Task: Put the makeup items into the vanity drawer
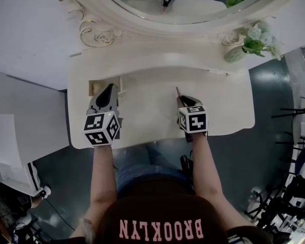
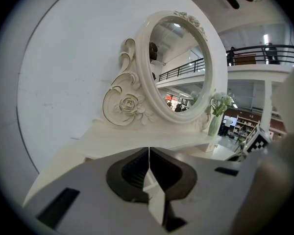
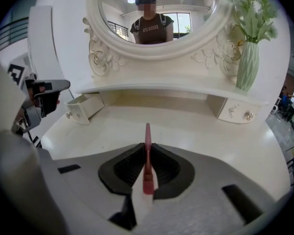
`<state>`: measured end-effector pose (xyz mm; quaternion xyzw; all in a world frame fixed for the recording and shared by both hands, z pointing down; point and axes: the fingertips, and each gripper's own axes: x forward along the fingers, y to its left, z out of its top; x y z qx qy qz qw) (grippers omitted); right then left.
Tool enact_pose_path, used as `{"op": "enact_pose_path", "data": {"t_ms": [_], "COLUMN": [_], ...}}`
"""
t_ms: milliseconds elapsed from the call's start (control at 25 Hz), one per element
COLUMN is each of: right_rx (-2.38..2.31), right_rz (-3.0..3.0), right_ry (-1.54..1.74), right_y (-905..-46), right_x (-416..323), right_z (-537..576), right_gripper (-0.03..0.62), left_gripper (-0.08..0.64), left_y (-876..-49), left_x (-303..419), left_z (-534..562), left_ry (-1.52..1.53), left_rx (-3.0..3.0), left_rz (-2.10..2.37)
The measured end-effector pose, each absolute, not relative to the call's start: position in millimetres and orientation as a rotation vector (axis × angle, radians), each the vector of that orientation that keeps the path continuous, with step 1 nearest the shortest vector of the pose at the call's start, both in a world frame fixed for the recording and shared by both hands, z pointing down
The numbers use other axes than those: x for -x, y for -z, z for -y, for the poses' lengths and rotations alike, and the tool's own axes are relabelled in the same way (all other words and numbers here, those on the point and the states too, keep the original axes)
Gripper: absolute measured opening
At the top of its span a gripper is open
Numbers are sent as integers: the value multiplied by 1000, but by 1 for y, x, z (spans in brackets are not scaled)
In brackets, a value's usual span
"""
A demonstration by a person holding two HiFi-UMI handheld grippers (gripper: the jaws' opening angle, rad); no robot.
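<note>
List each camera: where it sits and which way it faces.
Head view: on the person's head, facing steeply down at the vanity top; forearms, left tool, right tool show.
Left gripper view: on the left tool, facing the mirror over its shut jaws.
Right gripper view: on the right tool, facing the mirror; jaws shut on a pink stick.
Both gripper views share mirror and vase.

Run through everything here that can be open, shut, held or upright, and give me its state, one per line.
Left gripper: shut, nothing between its jaws.
Right gripper: shut on the pink makeup stick.
Pink makeup stick: held, tip pointing forward past the jaws.
Left drawer: pulled open.
Right drawer: closed.
Vase of flowers: upright.
</note>
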<state>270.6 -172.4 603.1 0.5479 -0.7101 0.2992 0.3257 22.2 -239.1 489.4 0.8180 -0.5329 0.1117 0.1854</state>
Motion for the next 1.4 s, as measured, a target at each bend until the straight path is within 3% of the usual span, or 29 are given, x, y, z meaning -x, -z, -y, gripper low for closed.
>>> {"op": "enact_pose_path", "data": {"t_ms": [680,1400], "right_rx": [-1782,-1583], "right_rz": [2056,2360], "right_ry": [-501,-325], "right_y": [-491,-455], "right_x": [-241,-94], "right_z": [221,261], "right_gripper": [35,35], "left_gripper": [6,6], "left_y": [-428,-410], "left_x": [37,183], "left_z": [243,222], "left_ry": [-225,-189], "left_rx": [-2353,-2173], "left_rz": [1620,1892]}}
